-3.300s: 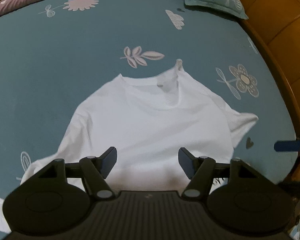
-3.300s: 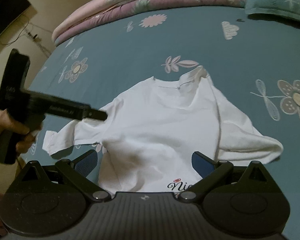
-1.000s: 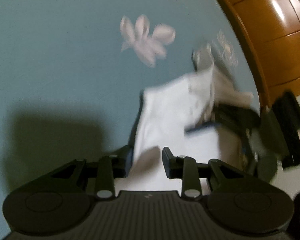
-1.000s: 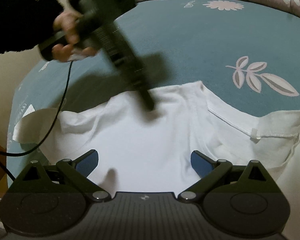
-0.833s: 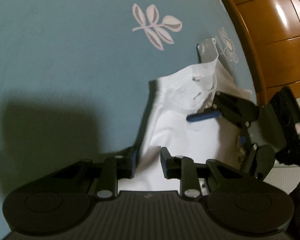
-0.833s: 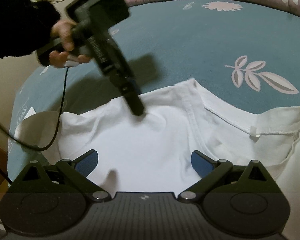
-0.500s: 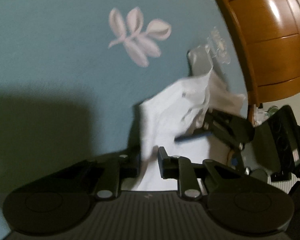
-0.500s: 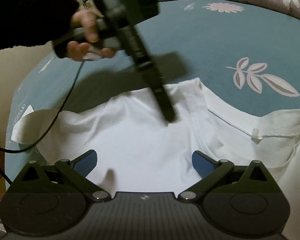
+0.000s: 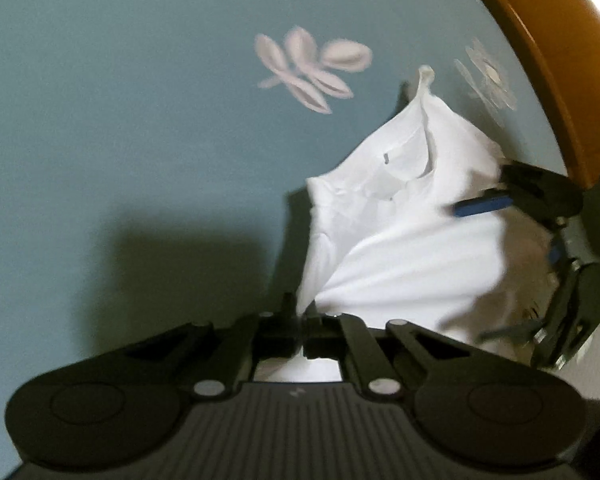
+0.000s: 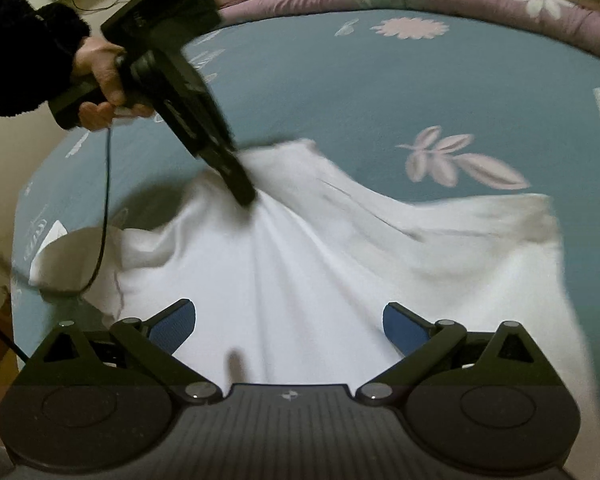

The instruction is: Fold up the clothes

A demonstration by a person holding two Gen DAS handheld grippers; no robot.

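White T-shirt (image 10: 300, 280) lies on my teal bedsheet (image 9: 140, 120); my left gripper (image 9: 302, 330) pinches its fabric, lifting it, while my right gripper (image 10: 290, 324) hovers, jaws spread apart.

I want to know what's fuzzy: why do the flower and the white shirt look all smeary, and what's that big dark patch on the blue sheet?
Left wrist view: the leaf print is smeared by motion blur, and the dark patch is a shadow on the sheet, probably the gripper's. Right wrist view: the white shirt blurs most at its lifted edge, where the left gripper tugs it.
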